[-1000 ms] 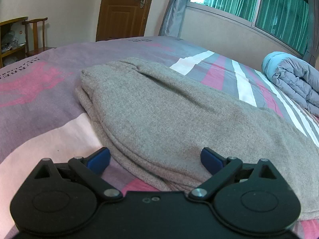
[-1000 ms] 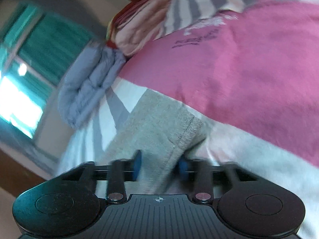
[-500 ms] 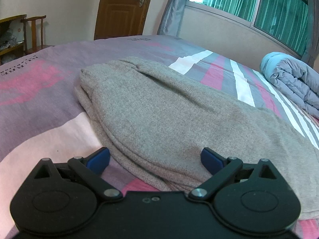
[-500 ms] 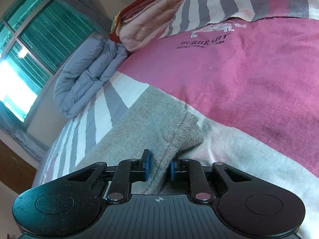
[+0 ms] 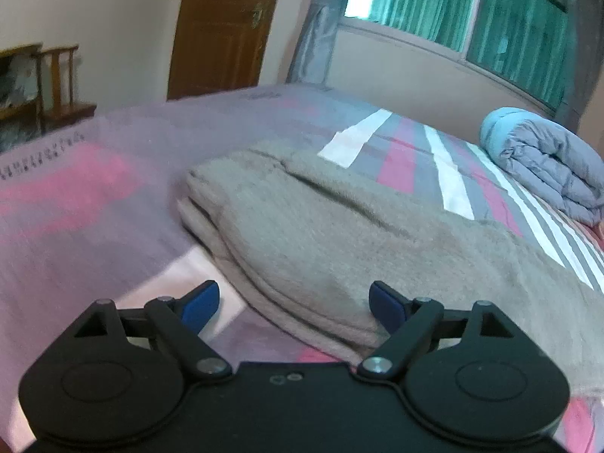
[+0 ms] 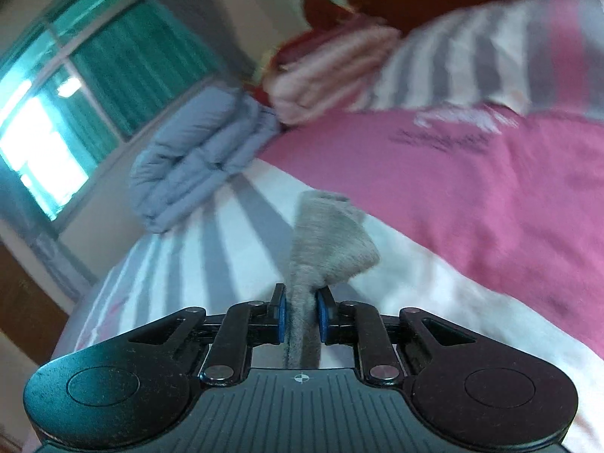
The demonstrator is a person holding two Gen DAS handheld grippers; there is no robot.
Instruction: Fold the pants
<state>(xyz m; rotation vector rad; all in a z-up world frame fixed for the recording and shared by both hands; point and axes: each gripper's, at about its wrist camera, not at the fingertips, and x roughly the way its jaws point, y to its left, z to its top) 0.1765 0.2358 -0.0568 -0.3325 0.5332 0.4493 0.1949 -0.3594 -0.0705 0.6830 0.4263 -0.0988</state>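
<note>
Grey knit pants lie folded lengthwise on the striped bed sheet. My left gripper is open, its blue pads straddling the near edge of the pants close to the waist end. My right gripper is shut on the leg end of the pants and holds it lifted above the sheet, the cloth standing up between the pads.
A rolled blue-grey duvet lies at the far right of the bed and shows in the right wrist view too. Pillows are at the headboard. A wooden chair and a door stand beyond the bed.
My right gripper closed on the leg end of the pants and lifted it off the sheet. My left gripper stayed open and shifted slightly along the waist edge.
</note>
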